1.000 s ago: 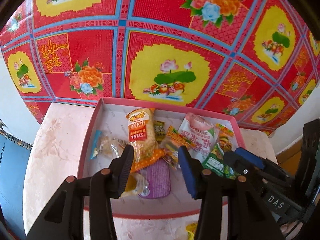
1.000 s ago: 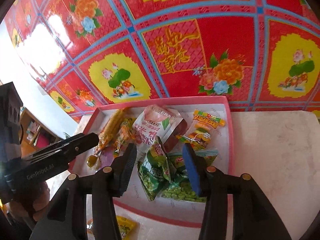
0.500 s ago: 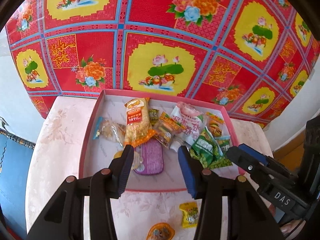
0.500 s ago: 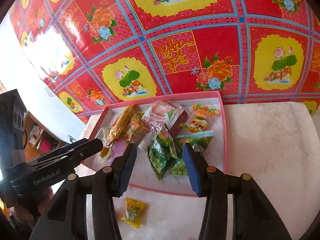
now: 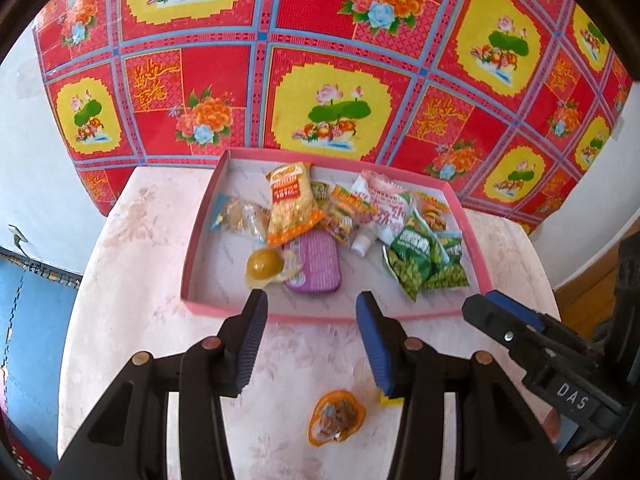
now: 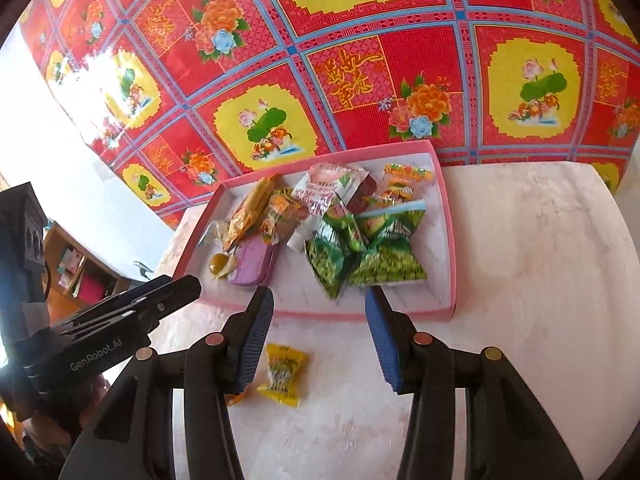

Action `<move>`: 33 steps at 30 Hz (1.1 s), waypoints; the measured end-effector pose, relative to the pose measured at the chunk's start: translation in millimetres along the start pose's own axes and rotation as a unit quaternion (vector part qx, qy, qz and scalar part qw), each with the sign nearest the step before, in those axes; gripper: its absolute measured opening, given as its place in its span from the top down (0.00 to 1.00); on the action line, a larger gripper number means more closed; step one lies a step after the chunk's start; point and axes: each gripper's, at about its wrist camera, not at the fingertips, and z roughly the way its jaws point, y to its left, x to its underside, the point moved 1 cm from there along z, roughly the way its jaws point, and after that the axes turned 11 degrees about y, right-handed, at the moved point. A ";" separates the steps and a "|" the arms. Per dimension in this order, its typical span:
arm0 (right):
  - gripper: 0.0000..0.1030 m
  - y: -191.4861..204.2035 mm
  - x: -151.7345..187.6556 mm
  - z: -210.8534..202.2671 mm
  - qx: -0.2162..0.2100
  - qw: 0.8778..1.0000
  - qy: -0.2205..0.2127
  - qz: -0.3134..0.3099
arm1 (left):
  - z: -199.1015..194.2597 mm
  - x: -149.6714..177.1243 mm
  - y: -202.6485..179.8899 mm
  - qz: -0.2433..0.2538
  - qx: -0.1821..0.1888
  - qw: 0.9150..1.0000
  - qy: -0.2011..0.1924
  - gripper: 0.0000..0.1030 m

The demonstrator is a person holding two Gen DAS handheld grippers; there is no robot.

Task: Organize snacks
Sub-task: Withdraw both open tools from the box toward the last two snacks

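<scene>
Most of the snacks are piled in the pink tray (image 5: 472, 240) on the pale table (image 5: 132, 264) — green pea bags (image 6: 360, 256), a purple tin (image 5: 316, 264), a long orange packet (image 5: 290, 204). Two are left outside it: a yellow candy (image 6: 282, 374) and an orange-rimmed jelly cup (image 5: 336, 418). The left gripper (image 5: 312, 336) and right gripper (image 6: 318, 332) are both held apart above the table — nothing is gripped.

The yellow candy (image 5: 390, 400) is mostly hidden behind the left gripper's finger (image 5: 376, 344); print on the green pea bags (image 6: 360, 252) is too small to read.
</scene>
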 end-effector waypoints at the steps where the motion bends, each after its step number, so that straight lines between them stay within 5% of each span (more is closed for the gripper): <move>1: 0.52 0.5 2.1 -0.9 0.000 1.000 0.001 0.002 | -0.3 2.2 0.1 0.000 0.000 1.000 0.001 0.53; 33: 0.52 -5.4 46.4 8.0 0.015 0.999 0.037 0.036 | 17.1 61.8 -7.1 0.033 0.004 0.999 0.037 0.53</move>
